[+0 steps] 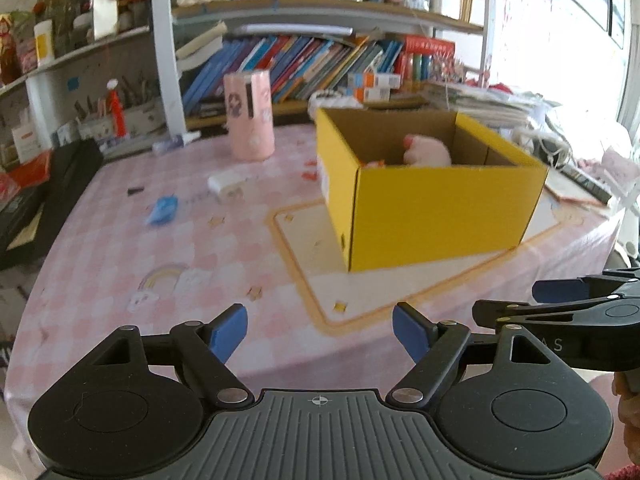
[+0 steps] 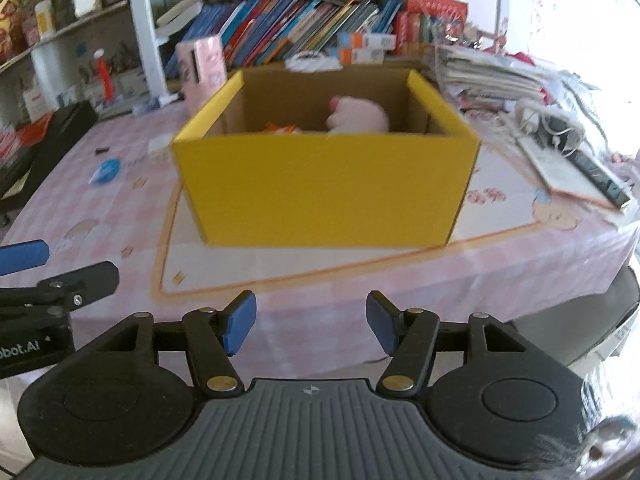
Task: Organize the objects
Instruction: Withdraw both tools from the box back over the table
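An open yellow cardboard box (image 1: 436,216) (image 2: 324,192) stands on the pink checked tablecloth. Inside it lie a pink plush toy (image 1: 426,151) (image 2: 358,117) and something orange (image 2: 282,128), mostly hidden by the box wall. My left gripper (image 1: 320,330) hangs open over the cloth, in front of the box and to its left, with nothing between its blue pads. My right gripper (image 2: 310,326) is open and empty too, facing the box's front wall from near the table edge. Each gripper shows at the side of the other's view.
A pink cylindrical holder (image 1: 250,114) stands behind the box at the left. A blue packet (image 1: 162,210), a white eraser-like block (image 1: 226,182) and a small black piece (image 1: 135,190) lie on the cloth. Stacked papers (image 2: 500,76) and cables lie at the right; bookshelves stand behind.
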Demonstrator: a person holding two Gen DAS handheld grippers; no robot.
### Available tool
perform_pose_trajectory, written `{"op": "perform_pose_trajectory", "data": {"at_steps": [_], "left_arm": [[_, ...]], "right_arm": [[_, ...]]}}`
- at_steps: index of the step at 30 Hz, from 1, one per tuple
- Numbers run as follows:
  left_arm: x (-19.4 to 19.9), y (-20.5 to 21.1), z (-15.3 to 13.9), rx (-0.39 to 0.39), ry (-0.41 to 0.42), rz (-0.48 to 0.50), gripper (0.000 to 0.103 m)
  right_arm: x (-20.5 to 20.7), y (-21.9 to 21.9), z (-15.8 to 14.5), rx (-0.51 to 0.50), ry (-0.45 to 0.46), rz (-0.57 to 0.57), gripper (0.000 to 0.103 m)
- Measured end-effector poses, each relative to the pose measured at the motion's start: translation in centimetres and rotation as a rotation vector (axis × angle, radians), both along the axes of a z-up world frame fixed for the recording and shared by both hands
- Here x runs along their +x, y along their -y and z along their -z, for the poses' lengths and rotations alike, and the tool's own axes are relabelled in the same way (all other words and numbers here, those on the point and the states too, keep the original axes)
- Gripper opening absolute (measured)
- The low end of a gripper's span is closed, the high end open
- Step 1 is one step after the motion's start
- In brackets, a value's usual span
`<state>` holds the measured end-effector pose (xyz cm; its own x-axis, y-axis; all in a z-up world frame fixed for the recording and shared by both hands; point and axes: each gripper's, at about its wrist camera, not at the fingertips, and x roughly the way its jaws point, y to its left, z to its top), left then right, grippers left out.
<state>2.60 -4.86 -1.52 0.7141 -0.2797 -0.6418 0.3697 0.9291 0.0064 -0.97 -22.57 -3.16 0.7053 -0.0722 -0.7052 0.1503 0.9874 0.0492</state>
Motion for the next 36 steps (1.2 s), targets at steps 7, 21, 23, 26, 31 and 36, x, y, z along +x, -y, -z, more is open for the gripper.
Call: {"op": "perform_pose_trajectory", "data": {"at_steps": [7, 21, 23, 26, 31, 36], "left_arm": [[-1.4, -2.3, 0.3, 0.012, -0.019, -0.033, 0.086], [-2.8, -6.6, 0.3, 0.034, -0.032, -0.131, 0.087], [-2.9, -7.4, 0.3, 0.036, -0.03, -0.15, 0.087], [-2.9, -8.3, 0.1, 0.038, -0.026, -0.177, 0.087], [-3.0, -9.9, -0.3, 0.036, -0.011, -0.212, 0.087], [-3.1, -11.5, -0.6, 0.029, 0.0, -0.246, 0.087]], "right_arm": [[-0.8, -2.7, 0.9, 0.01, -0.047, -0.06, 0.065], [-0.8, -7.5, 1.0, 0.016, -0.053, -0.185, 0.068], [-0.6, -8.2, 0.9, 0.015, -0.051, -0.204, 0.069], [-0.2, -9.2, 0.7, 0.016, -0.048, -0.23, 0.069], [0.2, -10.8, 0.4, 0.012, -0.034, -0.266, 0.071], [0.6, -12.4, 0.1, 0.004, -0.021, -0.298, 0.071]]}}
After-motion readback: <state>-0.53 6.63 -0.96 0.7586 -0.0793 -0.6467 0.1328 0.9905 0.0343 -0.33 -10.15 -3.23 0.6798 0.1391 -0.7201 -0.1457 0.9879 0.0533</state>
